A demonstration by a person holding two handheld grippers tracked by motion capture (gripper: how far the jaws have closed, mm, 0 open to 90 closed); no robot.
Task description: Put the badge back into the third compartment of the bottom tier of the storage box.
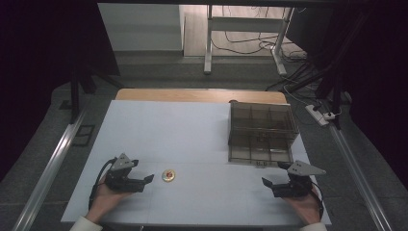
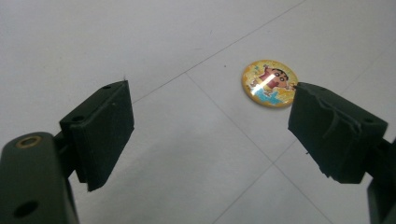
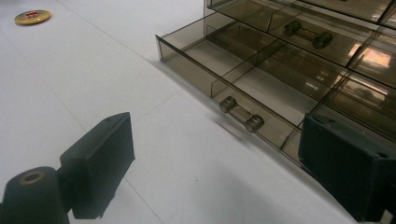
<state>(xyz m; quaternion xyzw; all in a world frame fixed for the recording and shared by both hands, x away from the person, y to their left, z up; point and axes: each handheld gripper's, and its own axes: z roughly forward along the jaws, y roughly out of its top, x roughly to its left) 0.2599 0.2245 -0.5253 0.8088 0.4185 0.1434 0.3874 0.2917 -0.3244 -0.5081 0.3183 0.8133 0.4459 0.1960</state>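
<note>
Here both claws gape: left claw (image 2: 210,130) beside badge (image 2: 269,83); right claw (image 3: 219,163) near drawer (image 3: 243,88) edge.

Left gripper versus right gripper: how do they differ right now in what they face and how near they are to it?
The left gripper points at the round cartoon badge, which lies just off one jaw tip; the right gripper faces the smoky drawer organizer, whose bottom drawer stands pulled out. The left gripper sits at the table's near left, the right gripper at its near right. Both are open, empty and held low over the table.
</note>
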